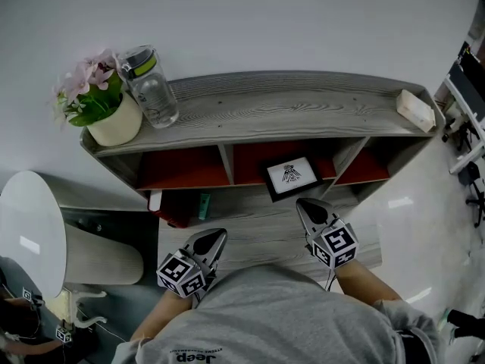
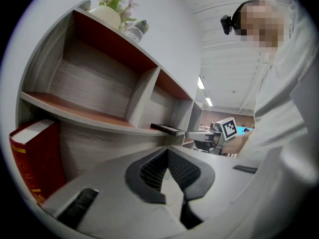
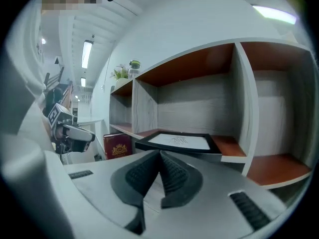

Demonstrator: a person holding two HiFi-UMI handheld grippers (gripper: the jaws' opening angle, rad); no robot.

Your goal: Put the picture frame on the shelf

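The picture frame (image 1: 291, 177), black with a white print, lies flat in the middle compartment of the grey shelf unit (image 1: 265, 101), its front edge overhanging the board. It shows as a frame (image 3: 177, 142) just beyond my right gripper (image 3: 160, 156), which is shut with nothing between its jaws and clear of the frame. In the head view that right gripper (image 1: 305, 204) sits just below the frame. My left gripper (image 1: 220, 236) hangs further left, jaws shut and empty (image 2: 167, 153). From the left gripper view the frame (image 2: 167, 129) is a thin dark slab on the shelf board.
A flower pot (image 1: 102, 101), a plastic jar (image 1: 149, 86) and a pale block (image 1: 415, 109) stand on the shelf top. A red book (image 2: 35, 158) stands in the lower left compartment. A round white table (image 1: 29, 230) sits to the left.
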